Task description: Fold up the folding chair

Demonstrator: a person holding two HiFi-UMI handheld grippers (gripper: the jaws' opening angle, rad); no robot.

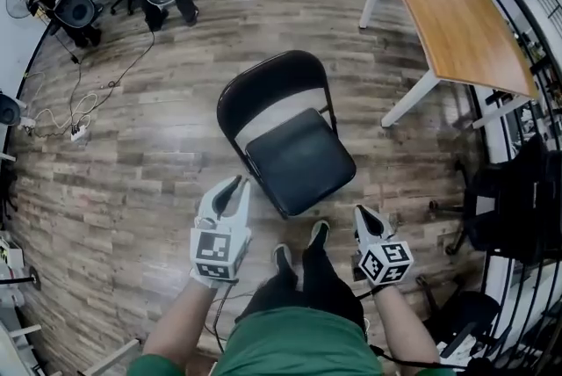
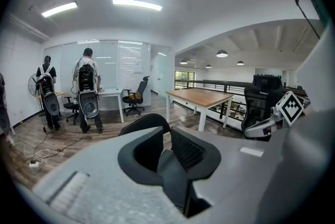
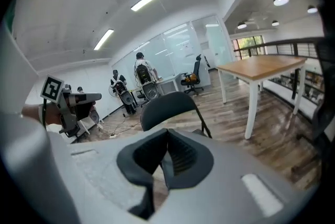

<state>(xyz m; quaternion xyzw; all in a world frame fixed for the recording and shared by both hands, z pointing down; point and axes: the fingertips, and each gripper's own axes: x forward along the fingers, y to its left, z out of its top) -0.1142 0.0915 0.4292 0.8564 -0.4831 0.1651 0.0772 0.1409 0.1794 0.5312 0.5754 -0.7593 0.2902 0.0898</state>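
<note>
- While the folding chair (image 1: 299, 159) stands unfolded on the wood-plank floor (image 1: 158, 181), both grippers hang short of it and touch nothing.
- Left gripper (image 1: 235, 184): fingers pressed together, nothing between them. The left gripper view confirms it: dark pads (image 2: 183, 149) meet at the tip and the gap is empty.
- Right gripper (image 1: 362, 211): fingers likewise closed on each other, and empty. In the right gripper view the ribbed pads (image 3: 180, 157) sit flush.
- Chair relative to the fingers: just ahead of both tips and between them. The seat's near corner is close to the left fingertips, and the right fingertips are a little further from the seat's right edge.
- Chair state: seat down and roughly level, with the curved black backrest on the far side from the fingers. Through the left gripper view the backrest (image 2: 146, 121) shows directly beyond the closed tips. The right gripper view shows it (image 3: 167, 108) the same way.
- The person's shoes (image 1: 319, 232) stand behind the fingertips, between the two grippers.
- Beyond the chair and to the right of the right fingers: a wooden table (image 1: 457, 23) with white legs.
- Far beyond the left fingers: two people (image 2: 86, 87) at a white desk, and a cable (image 1: 83, 106) on the floor.
- Right of the right fingers, at the frame's edge: a dark shape (image 1: 514, 198), probably an office chair. The view is too distorted there to be sure.
</note>
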